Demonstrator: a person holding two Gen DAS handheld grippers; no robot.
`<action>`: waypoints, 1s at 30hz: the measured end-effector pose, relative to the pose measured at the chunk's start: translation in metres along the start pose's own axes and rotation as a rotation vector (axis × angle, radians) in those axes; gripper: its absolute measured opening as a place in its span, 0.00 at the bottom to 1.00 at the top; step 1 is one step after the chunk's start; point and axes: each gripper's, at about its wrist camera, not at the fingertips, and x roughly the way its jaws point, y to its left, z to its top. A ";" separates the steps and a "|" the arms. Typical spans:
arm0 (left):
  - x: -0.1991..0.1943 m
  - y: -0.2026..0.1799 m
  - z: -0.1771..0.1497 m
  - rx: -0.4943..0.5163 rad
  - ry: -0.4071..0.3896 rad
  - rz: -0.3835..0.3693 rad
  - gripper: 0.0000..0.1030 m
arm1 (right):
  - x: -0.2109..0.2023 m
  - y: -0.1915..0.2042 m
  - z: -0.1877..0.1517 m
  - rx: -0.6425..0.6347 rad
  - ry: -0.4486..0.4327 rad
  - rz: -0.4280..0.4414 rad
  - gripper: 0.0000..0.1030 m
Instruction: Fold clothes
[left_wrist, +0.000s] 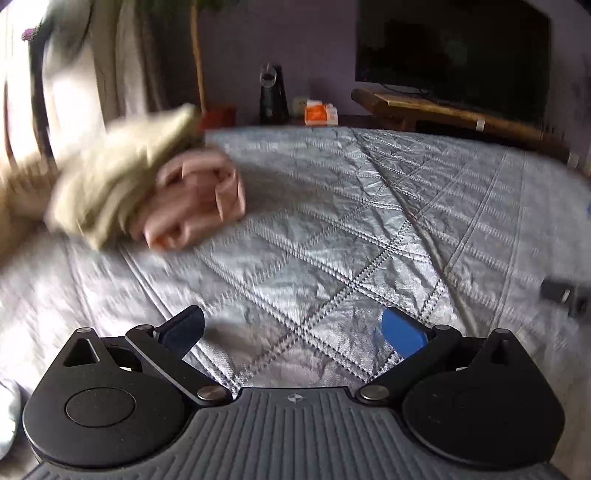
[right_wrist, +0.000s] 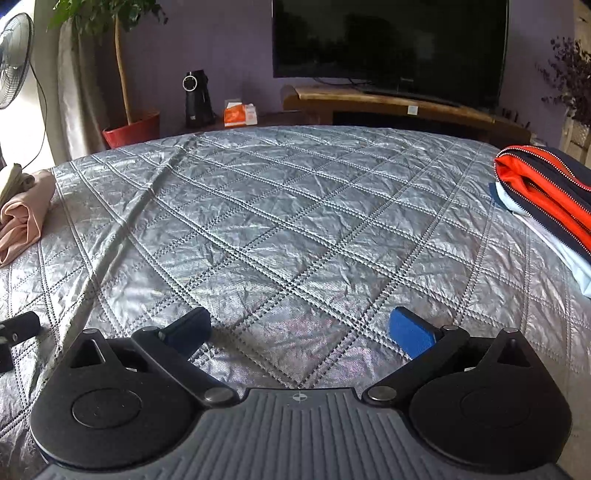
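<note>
A loose heap of beige and pink clothes (left_wrist: 147, 192) lies at the bed's (right_wrist: 295, 206) left edge, ahead-left of the left gripper (left_wrist: 293, 334), the nearer one. The right gripper (right_wrist: 301, 334) faces bare quilt; folded clothes (right_wrist: 546, 199) lie at the right edge. Both grippers' fingers are spread, empty

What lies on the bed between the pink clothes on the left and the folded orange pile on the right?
Nothing: in the right wrist view only bare grey bedspread stretches between the pink clothes and the orange pile.
</note>
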 end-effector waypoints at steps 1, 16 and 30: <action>0.002 0.005 0.002 -0.003 0.000 -0.007 1.00 | -0.001 -0.001 0.000 -0.001 0.000 0.000 1.00; 0.013 0.004 0.018 0.080 0.001 -0.073 1.00 | 0.000 0.002 0.002 -0.005 0.000 -0.001 1.00; 0.013 0.008 0.018 0.062 0.010 -0.086 1.00 | 0.000 0.001 0.002 -0.005 0.000 -0.001 1.00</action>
